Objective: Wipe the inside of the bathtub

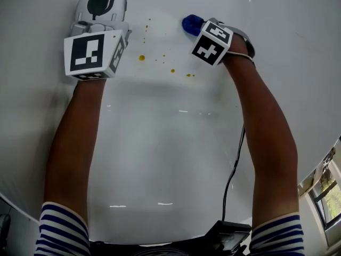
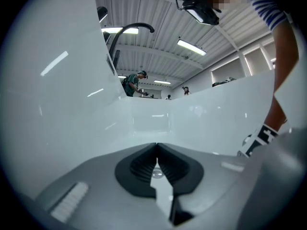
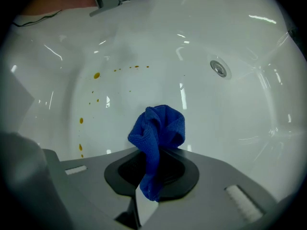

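Your right gripper (image 3: 160,153) has its jaws clamped on a blue cloth (image 3: 160,127). The cloth is a soft, nubby microfibre, bunched into a rounded wad above the jaws, with a narrow tail hanging down between the black ribbed pads. In the head view the wad sits low over the floor of the bathtub (image 1: 170,143), just beyond your right gripper's marker cube (image 1: 212,42). I cannot tell whether the cloth is touching the surface.

The bathtub is smooth, glossy white, with curved walls that catch long streaks of light. A scatter of amber drops (image 1: 141,58) lies on its floor between your two grippers. The biggest drop is round, and the smaller specks trail off to the right. In the right gripper view a round metal drain (image 3: 218,68) sits in the bathtub floor, well apart from the cloth.

Your left gripper (image 2: 157,150) has its jaws closed tip to tip with nothing between them. The dark pads form a pointed arch in front of the white bathtub wall. Its marker cube (image 1: 95,52) is to the left of the drops. A thin black cable (image 1: 233,169) runs down beside your right forearm, and striped sleeves (image 1: 61,231) cover your upper arms.
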The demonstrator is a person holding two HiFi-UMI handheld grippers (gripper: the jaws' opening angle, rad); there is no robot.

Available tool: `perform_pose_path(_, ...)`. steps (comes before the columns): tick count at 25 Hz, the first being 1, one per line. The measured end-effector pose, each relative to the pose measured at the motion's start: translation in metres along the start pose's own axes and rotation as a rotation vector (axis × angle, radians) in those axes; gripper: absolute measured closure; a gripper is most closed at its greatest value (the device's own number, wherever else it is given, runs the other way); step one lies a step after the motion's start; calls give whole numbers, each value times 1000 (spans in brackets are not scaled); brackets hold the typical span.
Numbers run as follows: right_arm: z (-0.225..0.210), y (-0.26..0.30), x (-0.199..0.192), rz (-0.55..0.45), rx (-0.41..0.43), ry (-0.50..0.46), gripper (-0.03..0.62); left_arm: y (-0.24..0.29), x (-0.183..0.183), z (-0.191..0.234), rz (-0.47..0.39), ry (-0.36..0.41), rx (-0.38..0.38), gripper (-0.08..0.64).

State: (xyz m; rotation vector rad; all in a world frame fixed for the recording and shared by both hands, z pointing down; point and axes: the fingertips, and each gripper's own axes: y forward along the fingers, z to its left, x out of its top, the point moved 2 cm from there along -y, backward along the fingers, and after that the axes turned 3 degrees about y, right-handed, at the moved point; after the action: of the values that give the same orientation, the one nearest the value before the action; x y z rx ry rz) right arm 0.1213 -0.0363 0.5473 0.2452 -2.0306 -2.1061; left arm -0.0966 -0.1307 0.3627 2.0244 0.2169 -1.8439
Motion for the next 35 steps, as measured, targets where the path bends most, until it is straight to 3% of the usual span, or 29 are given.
perform_pose_path(7, 60, -4, -5, 8, 52, 4, 541, -8, -11, -5, 93, -18, -5, 557)
perform_pose_path(12, 102, -7, -8, 17, 94, -3, 541, -11, -25, -2, 239, -48, 7, 557)
perform_pose_path(17, 145, -10, -11, 26, 132, -15, 541, -18, -35, -4, 312, -90, -10, 557)
perform_pose_path(24, 212, -11, -16, 50, 194, -52, 541, -37, -64, -12, 492, -129, -10, 557)
perform_pose_path(35, 288, -14, -22, 96, 336, -104, 541, -45, -57, -12, 543, -125, -19, 557)
